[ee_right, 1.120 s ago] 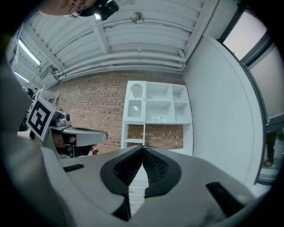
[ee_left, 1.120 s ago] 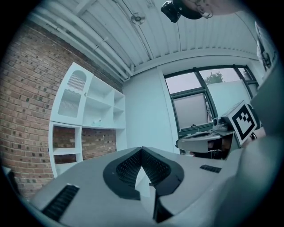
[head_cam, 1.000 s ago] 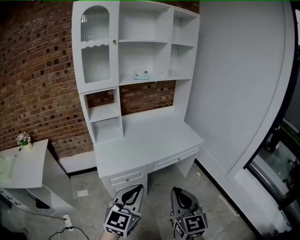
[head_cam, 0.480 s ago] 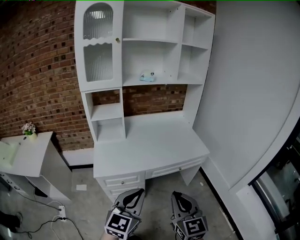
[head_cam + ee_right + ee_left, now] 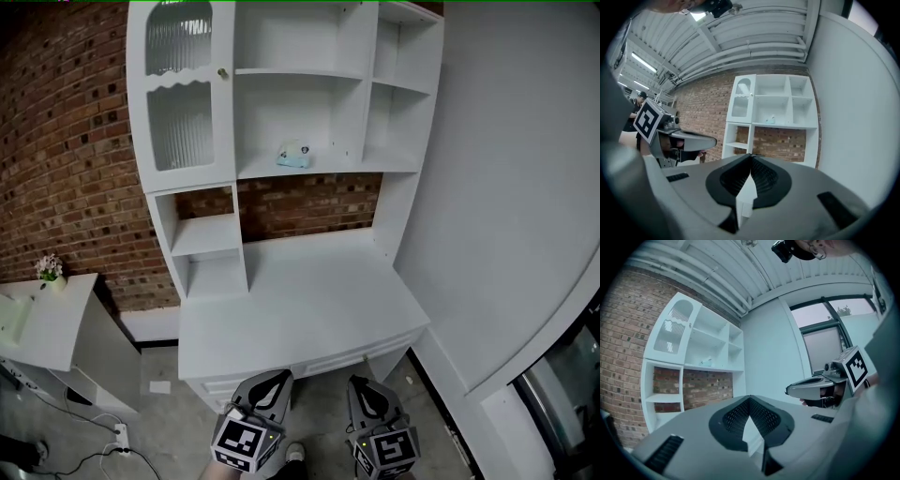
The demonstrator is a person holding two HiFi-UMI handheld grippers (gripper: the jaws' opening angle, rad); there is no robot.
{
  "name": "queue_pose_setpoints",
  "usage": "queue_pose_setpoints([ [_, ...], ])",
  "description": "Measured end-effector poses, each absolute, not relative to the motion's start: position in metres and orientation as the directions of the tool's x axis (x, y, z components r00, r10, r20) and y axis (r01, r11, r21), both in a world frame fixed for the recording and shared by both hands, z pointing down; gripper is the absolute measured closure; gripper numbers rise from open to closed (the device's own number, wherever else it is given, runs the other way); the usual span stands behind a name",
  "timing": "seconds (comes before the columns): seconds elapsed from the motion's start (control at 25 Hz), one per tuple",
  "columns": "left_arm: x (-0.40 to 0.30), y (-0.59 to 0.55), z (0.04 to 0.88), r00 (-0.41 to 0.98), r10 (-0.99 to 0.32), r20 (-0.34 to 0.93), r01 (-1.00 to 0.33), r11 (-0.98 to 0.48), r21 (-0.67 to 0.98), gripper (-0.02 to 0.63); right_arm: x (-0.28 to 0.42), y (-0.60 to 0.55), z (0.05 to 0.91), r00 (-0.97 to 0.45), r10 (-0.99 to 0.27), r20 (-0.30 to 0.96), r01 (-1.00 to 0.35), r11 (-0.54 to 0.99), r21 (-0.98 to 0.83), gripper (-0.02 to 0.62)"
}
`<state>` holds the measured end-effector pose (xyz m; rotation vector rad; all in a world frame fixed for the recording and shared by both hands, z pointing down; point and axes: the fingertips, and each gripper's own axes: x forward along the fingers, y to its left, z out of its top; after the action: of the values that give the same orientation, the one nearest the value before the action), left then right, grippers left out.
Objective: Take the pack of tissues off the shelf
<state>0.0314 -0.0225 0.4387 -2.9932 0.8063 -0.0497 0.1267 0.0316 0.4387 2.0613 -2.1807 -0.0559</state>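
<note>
A small pale blue pack of tissues lies on the middle shelf of a white desk hutch, seen far off in the left gripper view as the pack of tissues and in the right gripper view as the pack of tissues. My left gripper and right gripper are held low at the front edge of the desk, well short of the shelf. Both have their jaw tips meeting with nothing between them.
The white desk top lies between me and the shelf, with drawers below. A glass-fronted cabinet door is at the hutch's left, a white wall at the right. A low white side table with a small plant stands left. Cables lie on the floor.
The view has drawn nearer to the desk: the hutch and tissue pack look larger and the desk edge now reaches the grippers. Both grippers keep their place low in the view, still shut.
</note>
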Motion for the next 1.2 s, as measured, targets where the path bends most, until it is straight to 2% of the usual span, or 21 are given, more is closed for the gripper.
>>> queue_pose_setpoints([
  [0.36, 0.09, -0.162, 0.408, 0.855, -0.516, -0.048, -0.518, -0.852, -0.077, 0.592, 0.188, -0.109, 0.412, -0.048, -0.997, 0.054, -0.986, 0.056, 0.157, 0.588],
  [0.64, 0.092, -0.248, 0.399, 0.81, -0.584, -0.058, -0.587, -0.806, -0.076, 0.592, 0.209, -0.201, 0.398, -0.092, -0.995, 0.033, -0.981, 0.097, 0.167, 0.588],
  [1.0, 0.087, -0.319, 0.405, 0.696, -0.717, -0.037, -0.717, -0.693, -0.069, 0.592, 0.216, -0.296, 0.406, -0.255, -0.966, 0.032, -0.955, 0.257, 0.147, 0.588],
  [1.2, 0.087, -0.346, 0.398, 0.632, -0.773, -0.048, -0.775, -0.629, -0.066, 0.592, 0.222, -0.34, 0.383, -0.321, -0.947, -0.002, -0.933, 0.316, 0.172, 0.588],
])
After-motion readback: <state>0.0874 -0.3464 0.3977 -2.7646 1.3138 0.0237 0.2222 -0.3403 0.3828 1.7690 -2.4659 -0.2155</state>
